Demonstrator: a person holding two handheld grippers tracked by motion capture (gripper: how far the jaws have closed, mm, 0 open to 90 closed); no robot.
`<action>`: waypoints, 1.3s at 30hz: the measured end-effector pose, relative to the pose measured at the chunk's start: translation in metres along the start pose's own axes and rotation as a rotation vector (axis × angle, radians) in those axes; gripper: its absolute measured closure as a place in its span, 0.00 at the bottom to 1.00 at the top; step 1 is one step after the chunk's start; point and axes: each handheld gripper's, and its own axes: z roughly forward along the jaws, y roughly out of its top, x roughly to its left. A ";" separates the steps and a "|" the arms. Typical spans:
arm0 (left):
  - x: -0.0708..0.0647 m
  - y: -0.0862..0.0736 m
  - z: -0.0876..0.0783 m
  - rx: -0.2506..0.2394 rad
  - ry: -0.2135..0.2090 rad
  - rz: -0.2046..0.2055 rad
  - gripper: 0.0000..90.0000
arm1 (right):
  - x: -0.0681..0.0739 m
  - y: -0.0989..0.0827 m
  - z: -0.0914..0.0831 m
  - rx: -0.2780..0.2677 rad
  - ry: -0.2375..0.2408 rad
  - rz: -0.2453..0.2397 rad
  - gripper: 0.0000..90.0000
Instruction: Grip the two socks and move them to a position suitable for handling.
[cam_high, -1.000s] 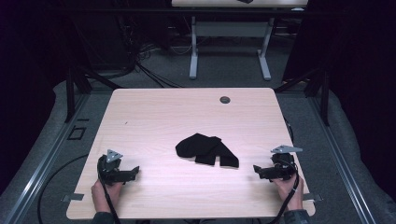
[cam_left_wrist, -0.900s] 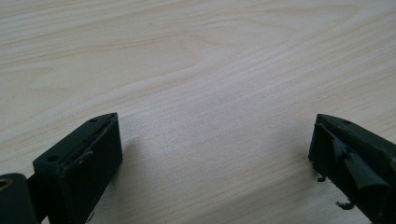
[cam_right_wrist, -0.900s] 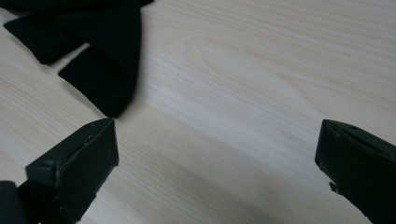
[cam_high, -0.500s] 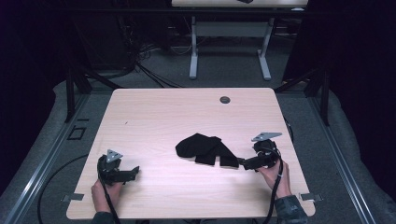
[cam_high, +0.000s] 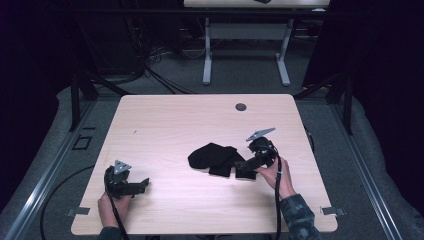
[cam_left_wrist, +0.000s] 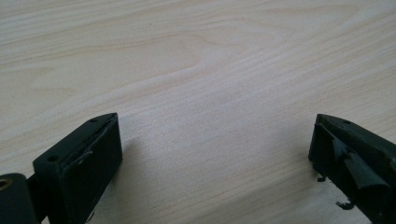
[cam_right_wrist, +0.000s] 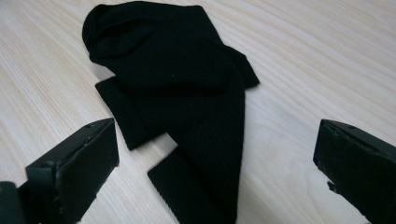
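Note:
A pile of black socks (cam_high: 215, 158) lies near the middle of the light wooden table (cam_high: 170, 125). In the right gripper view the socks (cam_right_wrist: 177, 79) overlap each other, with ribbed cuffs pointing toward the camera. My right gripper (cam_high: 244, 169) is at the socks' right end, open, its jaws set wide on either side of one cuff (cam_right_wrist: 205, 186). My left gripper (cam_high: 142, 185) rests near the front left of the table, open, with bare wood between its jaws (cam_left_wrist: 215, 154).
A small dark round grommet (cam_high: 241, 106) sits near the table's far edge. Beyond the table stand a white desk frame (cam_high: 245, 45) and cables on the grey floor. Metal rails run along both sides of the table.
My right gripper has moved left and forward from the table's right edge to the socks' right end. The left gripper has stayed put.

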 end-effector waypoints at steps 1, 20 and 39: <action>0.000 0.000 0.000 0.000 0.000 0.000 0.03 | 0.002 0.003 0.004 -0.008 0.000 0.000 0.00; 0.000 0.000 0.000 0.000 0.000 0.000 0.03 | 0.009 0.017 0.062 0.146 0.007 0.037 0.32; 0.000 0.000 0.000 0.000 0.000 0.000 0.03 | 0.001 0.012 0.055 0.109 -0.052 0.058 0.92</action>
